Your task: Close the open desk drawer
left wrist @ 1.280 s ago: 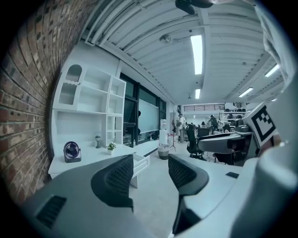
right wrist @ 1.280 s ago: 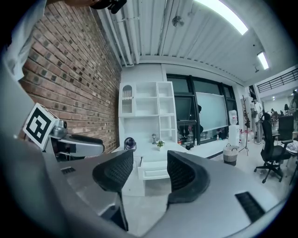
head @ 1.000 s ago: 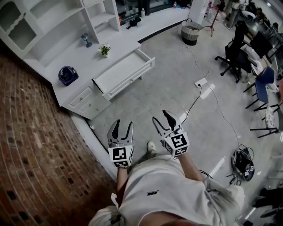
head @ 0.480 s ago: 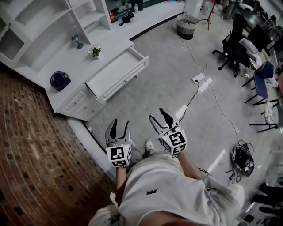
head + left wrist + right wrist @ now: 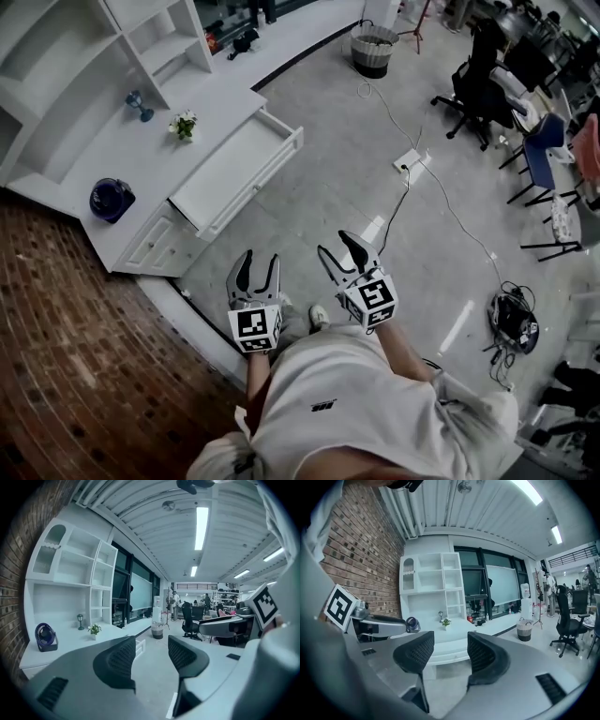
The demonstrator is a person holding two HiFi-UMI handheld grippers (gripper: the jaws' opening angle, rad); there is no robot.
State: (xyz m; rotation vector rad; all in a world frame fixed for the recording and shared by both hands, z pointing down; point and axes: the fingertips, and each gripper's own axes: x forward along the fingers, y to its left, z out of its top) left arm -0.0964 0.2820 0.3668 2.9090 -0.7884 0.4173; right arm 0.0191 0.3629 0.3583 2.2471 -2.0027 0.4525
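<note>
The left gripper (image 5: 260, 262) is held low in front of the person. Its 2 jaws are apart with nothing between them. The right gripper (image 5: 339, 247) is just beside it, jaws apart too, and it holds nothing. Both hang over the grey floor (image 5: 356, 197), near the person's shoe (image 5: 320, 315). Both point toward the white bench (image 5: 103, 150), but they are well apart from it.

The drawer (image 5: 234, 167) sticks out from the front of the bench, open, and it looks white inside. No gripper touches it.

On the bench top sit a blue fan (image 5: 112, 200), a little plant (image 5: 184, 124) and a small blue cup-shaped thing (image 5: 139, 104). White shelves (image 5: 141, 37) stand behind them. A brick wall (image 5: 66, 347) is on the left. Farther off are a basket (image 5: 372, 47), a cord (image 5: 450, 211) on the floor and black chairs (image 5: 473, 84).
</note>
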